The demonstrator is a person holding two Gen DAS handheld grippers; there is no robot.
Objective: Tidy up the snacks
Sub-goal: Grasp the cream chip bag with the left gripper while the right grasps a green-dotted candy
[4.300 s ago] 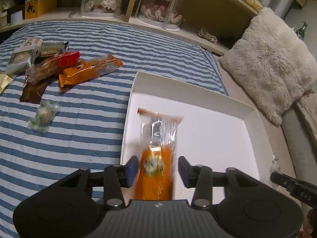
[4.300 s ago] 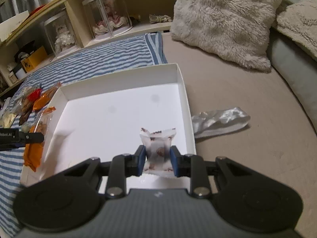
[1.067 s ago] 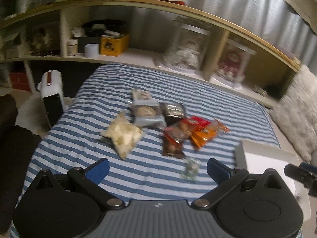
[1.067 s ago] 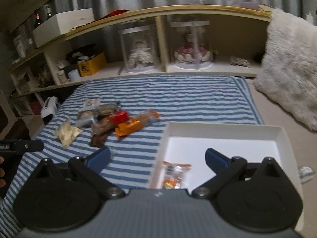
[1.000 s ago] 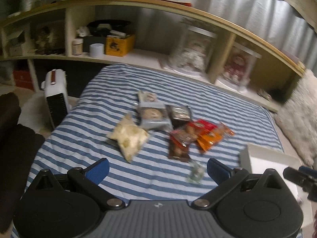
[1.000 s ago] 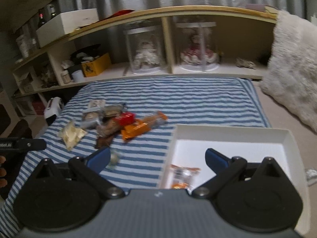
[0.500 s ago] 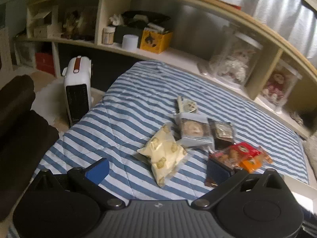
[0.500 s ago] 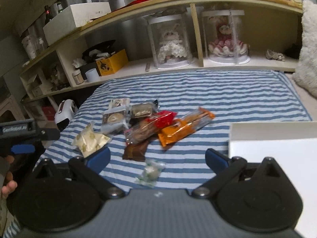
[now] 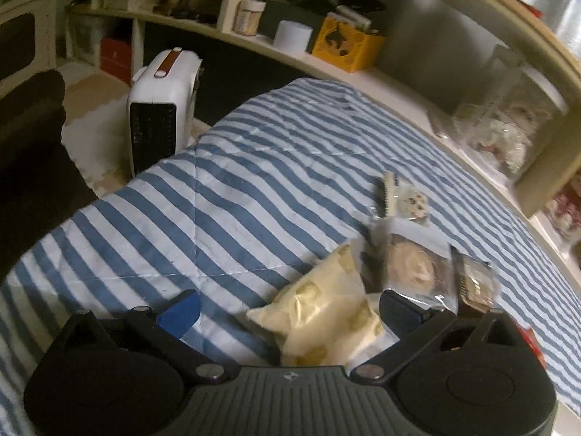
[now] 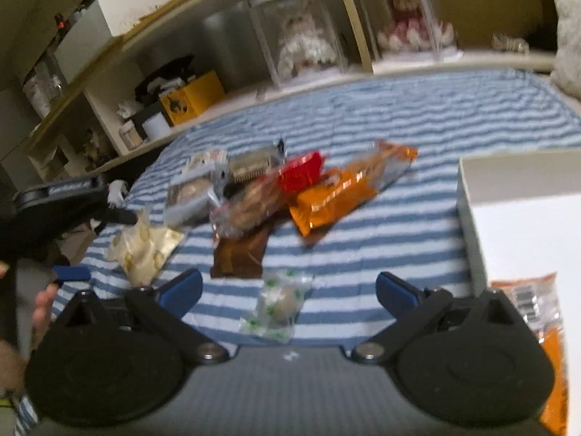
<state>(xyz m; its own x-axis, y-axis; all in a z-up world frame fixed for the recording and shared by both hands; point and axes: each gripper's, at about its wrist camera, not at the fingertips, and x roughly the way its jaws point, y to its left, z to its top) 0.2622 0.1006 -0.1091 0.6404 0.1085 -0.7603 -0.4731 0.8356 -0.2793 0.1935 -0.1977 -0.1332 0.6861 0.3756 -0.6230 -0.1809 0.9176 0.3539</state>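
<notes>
1. The left tool (image 9: 288, 312) is hanging with its jaws spread wide around the pale yellow packet (image 9: 323, 312) lying on the striped bedspread (image 9: 225, 196).
2. The right tool (image 10: 288, 292) is gaping just as wide over the small green-and-white candy (image 10: 277, 307); the white box (image 10: 526, 225) is sitting to its right with an orange packet (image 10: 526, 298) inside.
3. The yellow packet is touching the clear-wrapped pastry (image 9: 410, 265), so closing here is probably risking snagging that wrapper too.
4. The candy's slick, puffy wrap is likely to slip out of a shallow pinch.
</notes>
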